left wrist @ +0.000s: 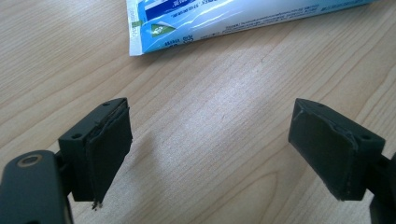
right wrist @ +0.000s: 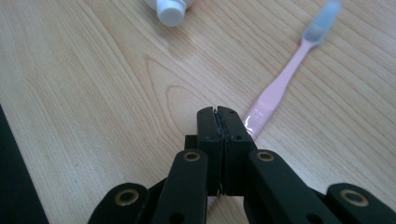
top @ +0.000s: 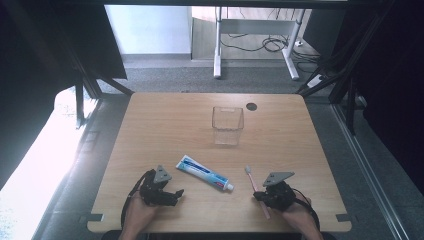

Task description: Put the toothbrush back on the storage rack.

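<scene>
Lying between grippers — toothpaste tube (top: 205, 173), clear cup (top: 227, 125) beyond, left jaws open, right jaws closed over pink toothbrush (right wrist: 280, 88).

The left gripper (left wrist: 210, 154) rests low with its jaws spread wide and nothing between them, while the right gripper (right wrist: 223, 122) has its jaws pressed together.

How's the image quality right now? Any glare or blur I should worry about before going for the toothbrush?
High view: window glare washes out the floor at left; table evenly lit, clear cup faint. Right gripper view: toothbrush head soft, a sheen on the wood near the toothpaste cap. Left gripper view: sharp, soft shadow beside the pads.
</scene>
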`<action>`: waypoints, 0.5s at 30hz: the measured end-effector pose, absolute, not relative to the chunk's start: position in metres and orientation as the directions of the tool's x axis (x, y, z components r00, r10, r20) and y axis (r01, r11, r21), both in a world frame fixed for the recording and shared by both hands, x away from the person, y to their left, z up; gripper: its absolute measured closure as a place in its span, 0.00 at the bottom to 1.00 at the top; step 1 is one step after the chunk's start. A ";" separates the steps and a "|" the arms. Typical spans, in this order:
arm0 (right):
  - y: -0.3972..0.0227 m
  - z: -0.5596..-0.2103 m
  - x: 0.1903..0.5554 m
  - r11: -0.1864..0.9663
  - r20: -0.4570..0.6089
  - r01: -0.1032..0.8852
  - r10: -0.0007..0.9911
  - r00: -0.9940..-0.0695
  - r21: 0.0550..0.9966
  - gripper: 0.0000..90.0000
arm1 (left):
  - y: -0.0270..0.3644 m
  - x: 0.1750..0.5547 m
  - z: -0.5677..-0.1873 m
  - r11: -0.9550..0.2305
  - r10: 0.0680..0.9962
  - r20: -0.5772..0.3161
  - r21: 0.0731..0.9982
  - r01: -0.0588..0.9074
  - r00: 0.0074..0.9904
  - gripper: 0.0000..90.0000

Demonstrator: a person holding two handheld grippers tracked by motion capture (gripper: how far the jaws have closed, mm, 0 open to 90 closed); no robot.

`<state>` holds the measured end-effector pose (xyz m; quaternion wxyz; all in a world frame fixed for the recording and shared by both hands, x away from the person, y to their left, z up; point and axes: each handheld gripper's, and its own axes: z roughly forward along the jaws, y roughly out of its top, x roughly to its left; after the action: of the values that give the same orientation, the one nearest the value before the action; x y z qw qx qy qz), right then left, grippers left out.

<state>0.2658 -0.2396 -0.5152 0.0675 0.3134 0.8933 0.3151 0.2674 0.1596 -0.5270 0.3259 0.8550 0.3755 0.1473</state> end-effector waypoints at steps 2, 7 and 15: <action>-0.242 -0.515 0.266 0.603 0.076 0.519 0.605 -0.793 0.606 0.98 | 0.160 0.267 -0.527 -0.507 0.738 0.008 0.667 0.546 0.675 0.15; -0.247 -0.514 0.268 0.597 0.079 0.528 0.615 -0.785 0.604 0.98 | 0.160 0.267 -0.527 -0.509 0.737 0.010 0.666 0.545 0.676 0.15; -0.258 -0.514 0.271 0.581 0.083 0.545 0.634 -0.768 0.605 0.98 | 0.160 0.267 -0.527 -0.508 0.738 0.010 0.666 0.546 0.675 0.15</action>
<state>0.2714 -0.2581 -0.5138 0.0711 0.3328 0.8861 0.3146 0.2673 0.1604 -0.5266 0.3242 0.8557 0.3751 0.1482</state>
